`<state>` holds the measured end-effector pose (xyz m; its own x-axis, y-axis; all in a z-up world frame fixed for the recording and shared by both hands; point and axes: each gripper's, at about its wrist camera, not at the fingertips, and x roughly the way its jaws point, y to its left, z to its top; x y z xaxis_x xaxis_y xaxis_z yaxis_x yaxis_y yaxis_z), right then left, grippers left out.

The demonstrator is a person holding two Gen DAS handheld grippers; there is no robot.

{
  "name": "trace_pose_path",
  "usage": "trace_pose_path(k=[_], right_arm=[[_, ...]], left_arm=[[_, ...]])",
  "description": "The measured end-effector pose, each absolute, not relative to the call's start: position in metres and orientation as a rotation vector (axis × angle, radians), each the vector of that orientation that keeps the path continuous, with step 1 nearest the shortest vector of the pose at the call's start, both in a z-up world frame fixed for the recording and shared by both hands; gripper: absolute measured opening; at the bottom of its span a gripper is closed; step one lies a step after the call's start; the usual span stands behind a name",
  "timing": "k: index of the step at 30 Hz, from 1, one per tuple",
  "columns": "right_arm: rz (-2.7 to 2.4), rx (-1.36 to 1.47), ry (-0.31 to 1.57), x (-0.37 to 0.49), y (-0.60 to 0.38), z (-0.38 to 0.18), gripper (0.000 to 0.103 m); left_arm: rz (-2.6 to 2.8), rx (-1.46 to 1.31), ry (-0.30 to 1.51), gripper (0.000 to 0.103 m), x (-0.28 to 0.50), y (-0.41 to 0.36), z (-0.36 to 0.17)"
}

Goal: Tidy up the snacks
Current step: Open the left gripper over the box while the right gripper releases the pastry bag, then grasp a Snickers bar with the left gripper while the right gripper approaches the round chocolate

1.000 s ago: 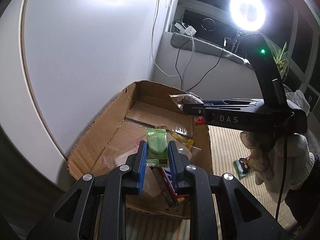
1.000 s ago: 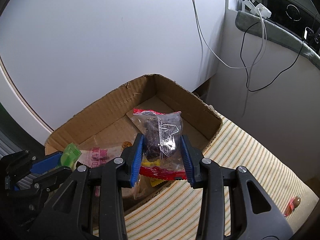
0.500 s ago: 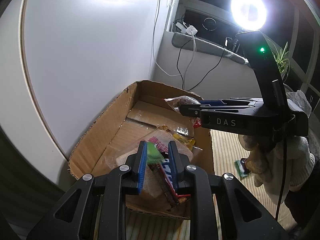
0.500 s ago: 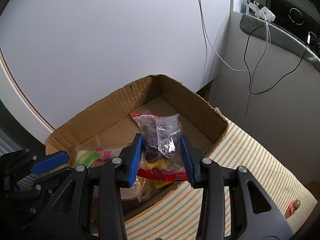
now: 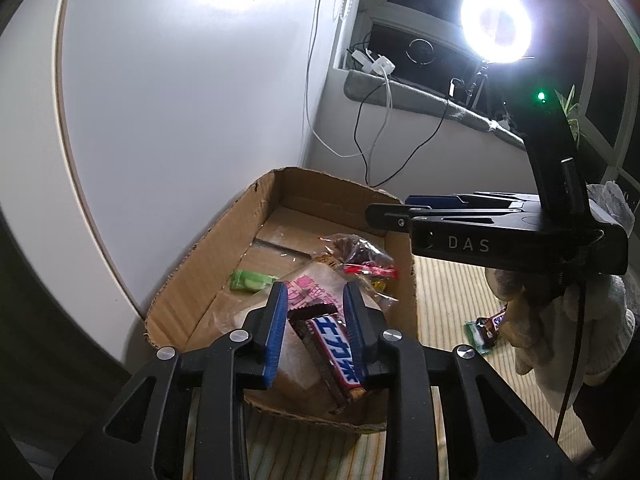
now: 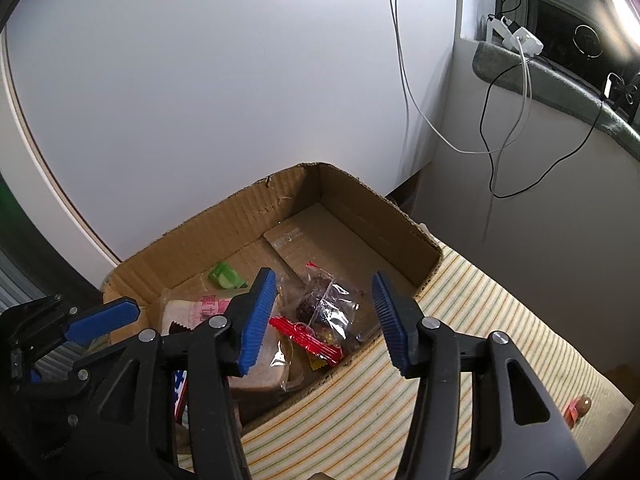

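Note:
An open cardboard box (image 5: 208, 248) (image 6: 360, 204) stands on a striped mat against a white wall. Inside lie a green snack packet (image 5: 250, 280) (image 6: 225, 276), a clear packet of dark snacks with a red edge (image 5: 358, 254) (image 6: 326, 312), a pink-printed bread pack (image 5: 310, 286) (image 6: 202, 308) and a blue-and-white chocolate bar (image 5: 334, 350). My left gripper (image 5: 316, 326) is open and empty above the box's near end. My right gripper (image 6: 324, 312) is open and empty above the clear packet; it also shows in the left wrist view (image 5: 400, 216).
A snack bar in a dark wrapper (image 5: 486, 326) lies on the mat to the right of the box. A small red-wrapped snack (image 6: 576, 408) lies on the mat at the far right. Cables hang down the wall behind. A bright ring light (image 5: 496, 26) stands at the window.
My left gripper let go of the green packet, which now lies in the box. My right gripper opened and dropped the clear packet of dark snacks into the box.

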<state>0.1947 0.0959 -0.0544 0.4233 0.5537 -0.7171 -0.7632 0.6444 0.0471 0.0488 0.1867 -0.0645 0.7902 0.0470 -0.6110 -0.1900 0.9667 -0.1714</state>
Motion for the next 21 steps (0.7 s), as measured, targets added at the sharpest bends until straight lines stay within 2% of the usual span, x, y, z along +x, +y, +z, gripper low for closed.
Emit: trace_pose_path(k=[10,13,21], right_arm=[[0.811,-0.283,0.722,0.175,0.066,-0.030,0.057],[0.796,-0.265,0.703,0.168,0.049,-0.022,0.059],[0.727,-0.225,0.663,0.153,-0.015,-0.003,0.060]], left_arm=[[0.103,-0.210,0.620,0.028,0.035,0.168,-0.048],[0.088,-0.205,0.613,0.031,0.031,0.159,-0.043],[0.037,-0.193,0.613,0.031,0.029,0.134,-0.039]])
